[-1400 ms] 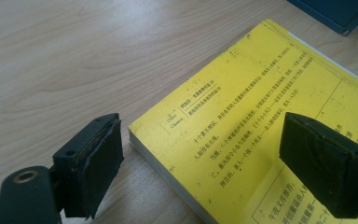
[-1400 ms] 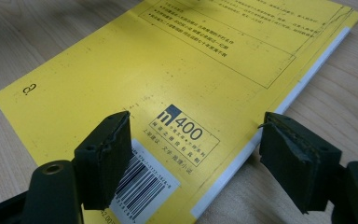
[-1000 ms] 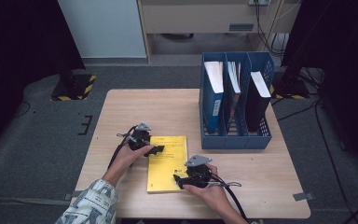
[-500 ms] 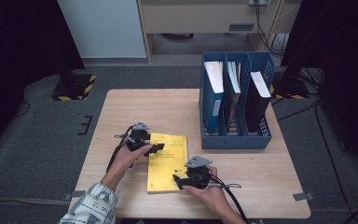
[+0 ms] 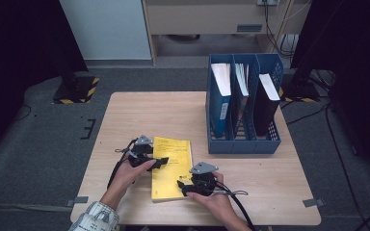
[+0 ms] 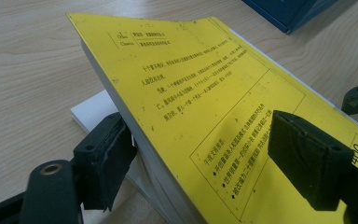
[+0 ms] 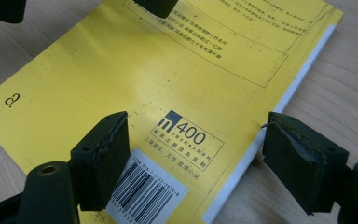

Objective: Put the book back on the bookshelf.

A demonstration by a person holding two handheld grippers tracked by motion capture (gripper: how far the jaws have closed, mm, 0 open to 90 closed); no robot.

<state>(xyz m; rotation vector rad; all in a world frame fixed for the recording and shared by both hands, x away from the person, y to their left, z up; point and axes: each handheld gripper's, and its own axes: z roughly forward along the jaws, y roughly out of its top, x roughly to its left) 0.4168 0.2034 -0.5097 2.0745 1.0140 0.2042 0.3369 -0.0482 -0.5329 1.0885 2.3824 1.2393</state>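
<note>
A thick yellow book [image 5: 172, 161] lies on the wooden table [image 5: 139, 115] in front of me. In the left gripper view the book [image 6: 205, 93] is tilted, with its spine edge raised off the wood. My left gripper [image 5: 163, 161] [image 6: 191, 158] is at that edge, one jaw under the spine and the other just above the cover. Its jaws have just been closing with the book between them, and a gap still shows. My right gripper [image 5: 180, 186] [image 7: 186, 163] stands open at the near right corner of the book [image 7: 144, 70], one jaw over the barcode and the other past the page edge.
A blue three-slot file rack [image 5: 243, 144] with upright books and folders stands at the back right of the table. Something flat and white [image 6: 91, 114] shows under the raised edge of the book. A stand base with hazard stripes [image 5: 77, 91] sits on the floor at the far left.
My left gripper has shifted a little along the book's left edge, and its jaws now reach over the cover. The right hand has kept still.
</note>
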